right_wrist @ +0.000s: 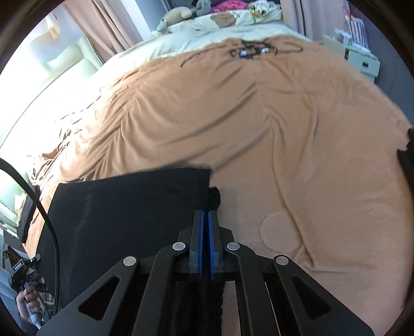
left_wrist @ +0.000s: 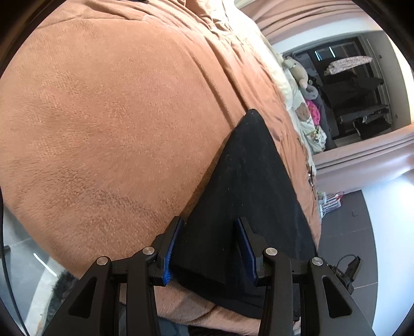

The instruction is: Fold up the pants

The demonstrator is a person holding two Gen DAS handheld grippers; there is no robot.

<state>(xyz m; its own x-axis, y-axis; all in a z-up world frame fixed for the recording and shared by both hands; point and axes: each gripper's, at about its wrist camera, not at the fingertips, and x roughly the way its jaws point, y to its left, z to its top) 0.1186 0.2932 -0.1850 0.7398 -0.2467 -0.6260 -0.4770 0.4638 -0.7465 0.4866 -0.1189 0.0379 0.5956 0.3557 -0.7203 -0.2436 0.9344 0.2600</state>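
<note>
Black pants (left_wrist: 248, 186) lie flat on a brown blanket (left_wrist: 103, 116) on a bed. In the left wrist view my left gripper (left_wrist: 210, 227) is open, its blue pads either side of the pants' near end, the cloth between them. In the right wrist view the pants (right_wrist: 124, 206) show as a dark folded slab at the lower left. My right gripper (right_wrist: 206, 214) is shut on a bunched corner of the pants (right_wrist: 213, 199) at the slab's right edge.
The brown blanket (right_wrist: 284, 129) fills most of the bed. A tangle of cables and a small device (right_wrist: 251, 51) lies at its far end. Stuffed toys (right_wrist: 178, 13) and pillows sit at the headboard. The bed edge drops to dark floor (left_wrist: 344, 232) on the right.
</note>
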